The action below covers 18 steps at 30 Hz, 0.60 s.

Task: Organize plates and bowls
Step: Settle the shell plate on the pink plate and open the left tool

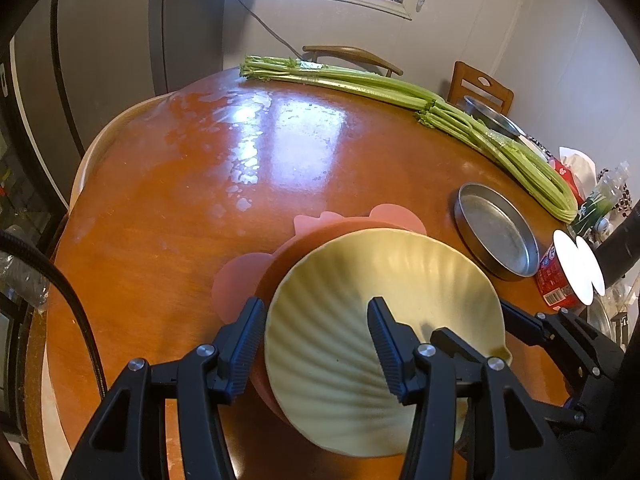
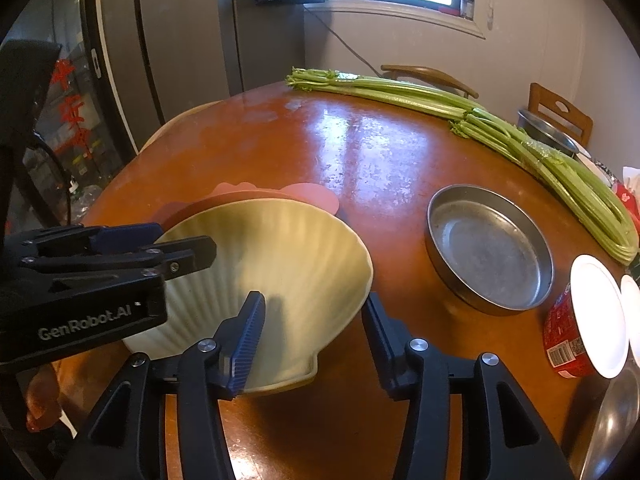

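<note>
Pale cream, glossy and ribbed like a scallop shell, the shell plate (image 1: 360,300) sits tilted on a terracotta-red plate (image 1: 288,252), which in turn lies on a pink, lobed mat (image 1: 240,276) close to the near edge of the table (image 1: 200,160). Its flutes fan out from a small flat tab at the near rim. The left gripper (image 1: 316,344) straddles the plate's left rim, one ridged blue pad outside and one inside the bowl; whether the pads press on it I cannot tell. The right gripper (image 2: 312,340) has its jaws apart around the plate's right rim, one pad over the inside, the other clear of the outer edge, so it is not clamping. The table is round, lacquered orange-brown wood, shiny with window glare. Toward its right edge lies a shallow round metal pan (image 2: 490,252), dull grey and scuffed. Long green celery stalks (image 2: 480,120) run along the far right edge. A red printed tub (image 2: 564,340) with a white lid lies at the right edge.
</note>
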Available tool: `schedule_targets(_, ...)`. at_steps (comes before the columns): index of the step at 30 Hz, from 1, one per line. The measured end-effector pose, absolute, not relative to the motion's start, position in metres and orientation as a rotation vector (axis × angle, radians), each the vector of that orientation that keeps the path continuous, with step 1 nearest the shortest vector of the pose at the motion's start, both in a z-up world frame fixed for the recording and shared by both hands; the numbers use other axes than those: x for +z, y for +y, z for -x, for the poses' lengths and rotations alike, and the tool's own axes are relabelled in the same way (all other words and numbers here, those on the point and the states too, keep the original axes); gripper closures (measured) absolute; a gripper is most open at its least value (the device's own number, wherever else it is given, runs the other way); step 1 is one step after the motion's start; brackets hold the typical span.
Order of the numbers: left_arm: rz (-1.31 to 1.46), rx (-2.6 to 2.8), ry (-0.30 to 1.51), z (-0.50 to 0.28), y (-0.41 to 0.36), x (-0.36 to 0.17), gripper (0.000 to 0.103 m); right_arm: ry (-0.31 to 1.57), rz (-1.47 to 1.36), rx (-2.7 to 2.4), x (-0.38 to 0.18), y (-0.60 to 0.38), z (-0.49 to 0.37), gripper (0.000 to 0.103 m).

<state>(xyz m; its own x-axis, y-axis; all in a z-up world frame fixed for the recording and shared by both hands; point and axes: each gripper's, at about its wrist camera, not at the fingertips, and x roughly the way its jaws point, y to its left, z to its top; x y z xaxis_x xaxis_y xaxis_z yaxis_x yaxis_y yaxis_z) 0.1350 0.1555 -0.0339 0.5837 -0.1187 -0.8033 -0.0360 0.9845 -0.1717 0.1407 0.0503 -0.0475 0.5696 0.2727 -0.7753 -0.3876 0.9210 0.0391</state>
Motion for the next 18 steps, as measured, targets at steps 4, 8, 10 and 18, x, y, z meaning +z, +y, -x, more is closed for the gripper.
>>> schedule_targets(4, 0.192, -0.055, 0.947, -0.131, 0.159, -0.032, 0.049, 0.878, 0.137, 0.386, -0.045, 0.049, -0.14, 0.05)
schedule_targets(8, 0.198, -0.055, 0.942, -0.125, 0.162, -0.027, 0.049, 0.871, 0.143, 0.385, -0.043, 0.05, -0.138, 0.05)
schedule_targets(10, 0.195, -0.058, 0.921, -0.121, 0.163, -0.022, 0.049, 0.867, 0.143, 0.386, -0.043, 0.05, -0.137, 0.05)
schedule_targets(18, 0.194, -0.003, 0.929, -0.108, 0.176, -0.025, 0.049, 0.84, 0.138, 0.359, -0.037, 0.043, -0.13, 0.05)
